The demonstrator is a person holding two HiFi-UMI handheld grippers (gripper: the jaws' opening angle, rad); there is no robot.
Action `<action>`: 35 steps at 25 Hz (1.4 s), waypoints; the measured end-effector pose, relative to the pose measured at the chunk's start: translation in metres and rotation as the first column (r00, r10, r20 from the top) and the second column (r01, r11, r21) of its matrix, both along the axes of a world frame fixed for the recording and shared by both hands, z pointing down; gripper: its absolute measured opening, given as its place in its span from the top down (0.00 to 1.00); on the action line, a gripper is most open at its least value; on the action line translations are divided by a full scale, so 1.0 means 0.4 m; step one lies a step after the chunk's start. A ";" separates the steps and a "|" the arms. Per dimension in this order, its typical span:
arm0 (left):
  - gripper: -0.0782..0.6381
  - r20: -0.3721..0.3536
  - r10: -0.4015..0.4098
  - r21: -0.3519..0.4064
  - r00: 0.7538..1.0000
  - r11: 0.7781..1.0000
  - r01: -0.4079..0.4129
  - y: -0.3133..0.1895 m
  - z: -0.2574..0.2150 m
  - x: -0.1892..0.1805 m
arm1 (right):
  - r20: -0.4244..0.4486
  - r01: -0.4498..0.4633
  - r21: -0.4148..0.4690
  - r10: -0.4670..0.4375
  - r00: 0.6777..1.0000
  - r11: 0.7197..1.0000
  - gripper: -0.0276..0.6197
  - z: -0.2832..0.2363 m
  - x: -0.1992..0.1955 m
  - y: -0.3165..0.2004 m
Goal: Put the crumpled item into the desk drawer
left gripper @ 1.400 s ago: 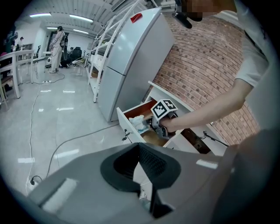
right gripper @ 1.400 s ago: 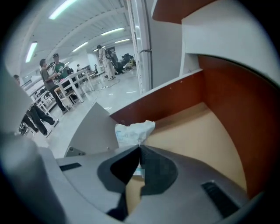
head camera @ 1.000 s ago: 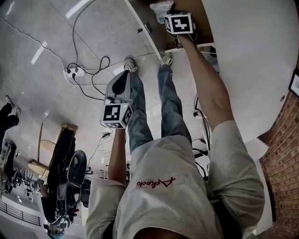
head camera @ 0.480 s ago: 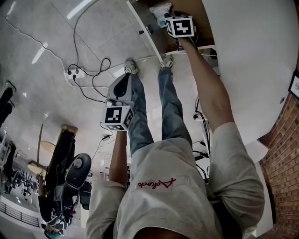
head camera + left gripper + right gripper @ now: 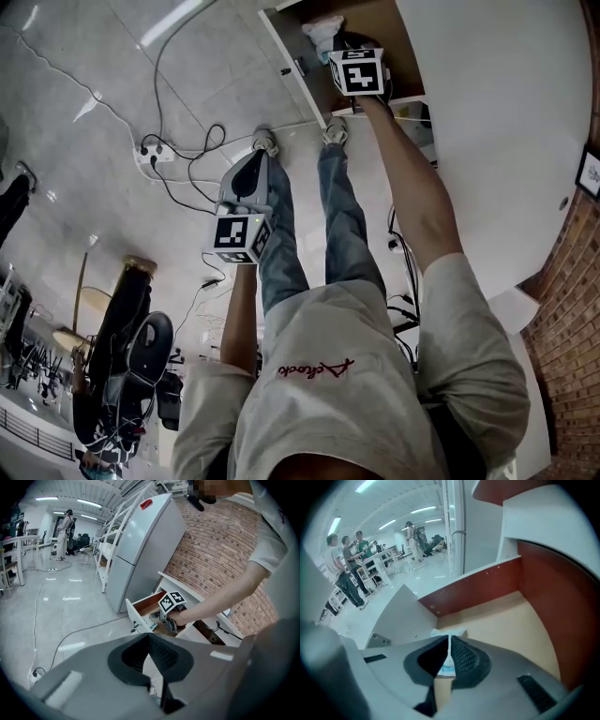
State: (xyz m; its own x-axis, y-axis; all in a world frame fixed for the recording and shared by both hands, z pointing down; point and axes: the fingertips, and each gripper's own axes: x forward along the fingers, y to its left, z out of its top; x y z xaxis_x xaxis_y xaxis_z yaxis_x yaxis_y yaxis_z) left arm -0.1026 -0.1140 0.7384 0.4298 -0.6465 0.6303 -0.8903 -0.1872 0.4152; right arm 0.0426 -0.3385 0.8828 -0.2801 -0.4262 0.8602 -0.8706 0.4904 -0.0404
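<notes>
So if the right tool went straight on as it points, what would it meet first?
Probably the crumpled item on the drawer floor, just past the tips of the right tool; its jaws have just been closing, gripping nothing.

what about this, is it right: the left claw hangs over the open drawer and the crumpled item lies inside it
Wrong claw: in the head view the right claw hangs over the open drawer and the crumpled item lies inside it. That claw's jaws have just been closing with nothing between them. The left claw is over the floor.
</notes>
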 end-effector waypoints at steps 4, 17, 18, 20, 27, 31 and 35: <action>0.88 0.003 0.010 0.021 1.000 1.000 -0.010 0.000 -0.017 0.006 | 0.030 0.004 0.052 -0.006 1.000 0.999 0.94 -0.049 -0.013 0.009; 0.88 0.031 0.005 0.049 1.000 0.999 -0.006 0.004 -0.039 -0.004 | 0.176 -0.048 0.273 -0.001 0.984 0.961 0.94 -0.278 0.016 0.154; 0.88 0.035 0.000 0.049 0.999 0.999 -0.001 0.004 -0.038 -0.010 | 0.181 -0.049 0.280 -0.003 0.983 0.959 0.94 -0.289 0.022 0.177; 0.88 0.040 -0.006 0.053 0.999 0.999 0.004 0.005 -0.037 -0.019 | 0.184 -0.051 0.290 -0.003 0.983 0.956 0.94 -0.310 0.037 0.224; 0.88 0.060 0.007 0.060 0.998 0.998 -0.010 0.024 -0.038 -0.015 | 0.187 -0.075 0.297 0.019 0.982 0.952 0.94 -0.371 0.095 0.374; 0.88 0.057 0.018 0.039 0.998 0.999 -0.020 0.036 -0.047 0.008 | 0.206 -0.102 0.302 0.039 0.978 0.948 0.94 -0.404 0.109 0.419; 0.88 0.061 0.019 0.069 0.998 0.997 -0.023 0.036 -0.066 0.012 | 0.221 -0.116 0.309 0.048 0.974 0.944 0.94 -0.441 0.110 0.436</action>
State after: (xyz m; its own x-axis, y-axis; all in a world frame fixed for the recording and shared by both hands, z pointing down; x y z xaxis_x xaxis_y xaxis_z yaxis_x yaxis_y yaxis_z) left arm -0.0980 -0.0997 0.7120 0.4062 -0.6810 0.6093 -0.9090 -0.2328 0.3458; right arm 0.0868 -0.1640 0.7064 -0.3896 -0.6968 0.6022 -0.8973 0.4344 -0.0779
